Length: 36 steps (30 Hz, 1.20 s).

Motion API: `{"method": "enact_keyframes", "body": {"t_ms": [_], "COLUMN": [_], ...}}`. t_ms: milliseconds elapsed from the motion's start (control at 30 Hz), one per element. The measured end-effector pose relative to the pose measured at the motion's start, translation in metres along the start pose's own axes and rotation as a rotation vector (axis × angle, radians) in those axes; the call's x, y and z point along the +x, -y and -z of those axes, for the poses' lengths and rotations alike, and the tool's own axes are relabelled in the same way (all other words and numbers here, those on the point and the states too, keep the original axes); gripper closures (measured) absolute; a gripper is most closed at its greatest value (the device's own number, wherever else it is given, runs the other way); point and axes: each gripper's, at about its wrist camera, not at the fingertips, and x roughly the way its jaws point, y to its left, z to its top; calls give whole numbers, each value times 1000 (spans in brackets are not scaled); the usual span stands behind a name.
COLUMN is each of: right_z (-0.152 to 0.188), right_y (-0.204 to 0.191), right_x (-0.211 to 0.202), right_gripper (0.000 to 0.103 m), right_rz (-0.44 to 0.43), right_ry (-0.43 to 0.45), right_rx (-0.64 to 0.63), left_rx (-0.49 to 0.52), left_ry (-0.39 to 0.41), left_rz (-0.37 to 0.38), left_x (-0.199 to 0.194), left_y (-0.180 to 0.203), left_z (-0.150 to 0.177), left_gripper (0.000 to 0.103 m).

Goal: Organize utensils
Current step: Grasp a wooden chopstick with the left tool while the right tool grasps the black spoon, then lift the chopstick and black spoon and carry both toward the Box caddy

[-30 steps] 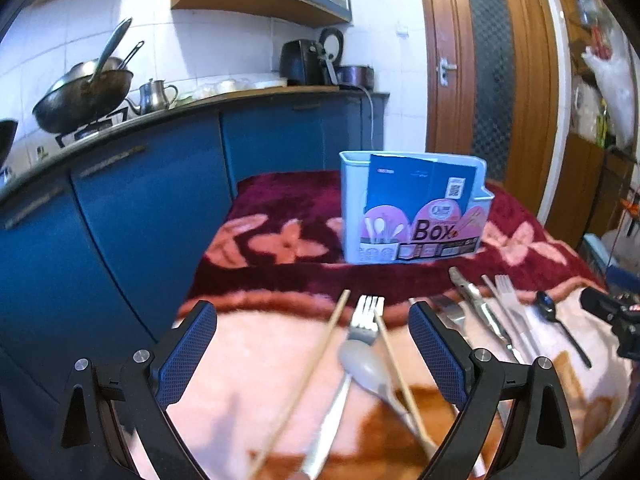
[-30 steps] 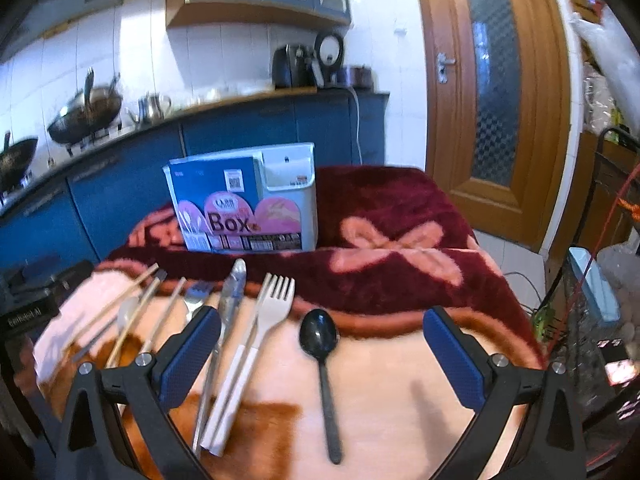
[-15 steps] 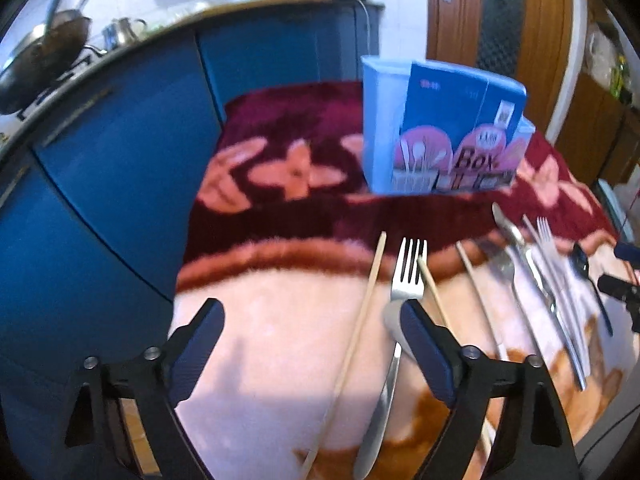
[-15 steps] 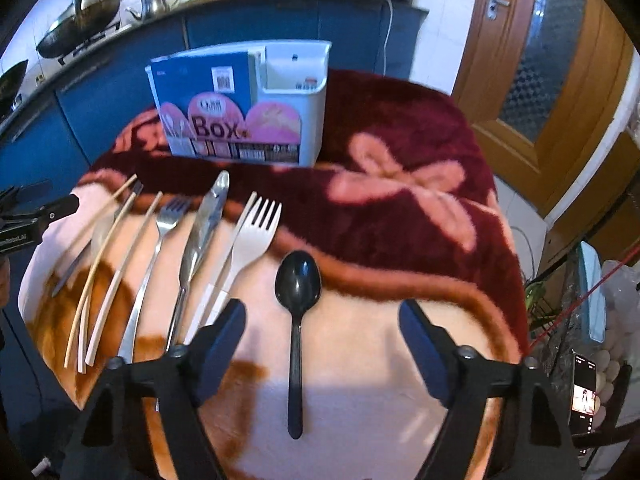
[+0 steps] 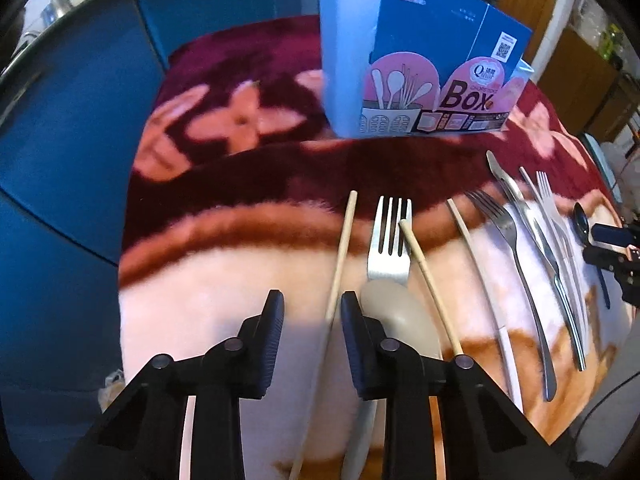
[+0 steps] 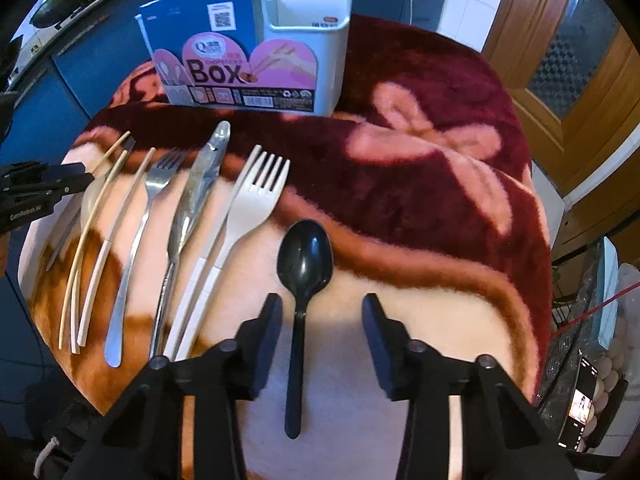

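Note:
In the left wrist view my left gripper (image 5: 312, 312) points steeply down at the blanket. Its jaws are closing around a long wooden chopstick (image 5: 344, 232), which lies between the fingers without the pads pressing on it. Just to its right lie a metal fork (image 5: 390, 248), a grey spoon (image 5: 400, 316) and a second chopstick (image 5: 428, 276). In the right wrist view my right gripper (image 6: 322, 312) is closing over the handle of a black plastic spoon (image 6: 306, 256), with the pads still apart from it. The blue-and-white utensil box (image 6: 256, 40) stands upright at the back.
A white plastic fork (image 6: 256, 200), a metal knife (image 6: 200, 184) and another metal fork (image 6: 156, 184) lie in a row on the red and pink blanket (image 6: 420, 160). Blue cabinets (image 5: 60, 160) run along the left. A wooden door (image 6: 580, 60) is at the right.
Both grippers tipped down toward the blanket and their jaws narrowed a lot. The left now straddles the chopstick, the right the black spoon's handle.

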Motion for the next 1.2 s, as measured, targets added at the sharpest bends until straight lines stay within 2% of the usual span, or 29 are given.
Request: {"method": "enact_keyframes", "body": {"t_ms": [100, 267, 333, 500, 667, 800, 1033, 1200], "right_z": [-3, -10, -14, -12, -4, 5, 12, 12], "right_y": [0, -6, -7, -3, 3, 5, 7, 12], "right_x": [2, 4, 6, 4, -16, -38, -59, -62], "right_gripper": [77, 87, 93, 95, 95, 95, 95, 95], "right_rz": [-4, 7, 6, -15, -53, -80, -122, -137], "right_ry": [-14, -39, -40, 3, 132, 290, 521, 612], "right_rx": [-8, -41, -44, -21, 22, 63, 135, 172], "left_rx": [25, 50, 43, 0, -38, -58, -118, -158], "left_ry": [-2, -25, -24, 33, 182, 332, 579, 700], "left_rz": [18, 48, 54, 75, 91, 101, 85, 81], "left_x": [2, 6, 5, -5, -38, -71, -116, -135], "left_y": [2, 5, 4, -4, -12, -13, -12, -10], "left_z": [-5, -10, -11, -10, -2, 3, -14, -39], "left_gripper": [82, 96, 97, 99, 99, 99, 99, 99]}}
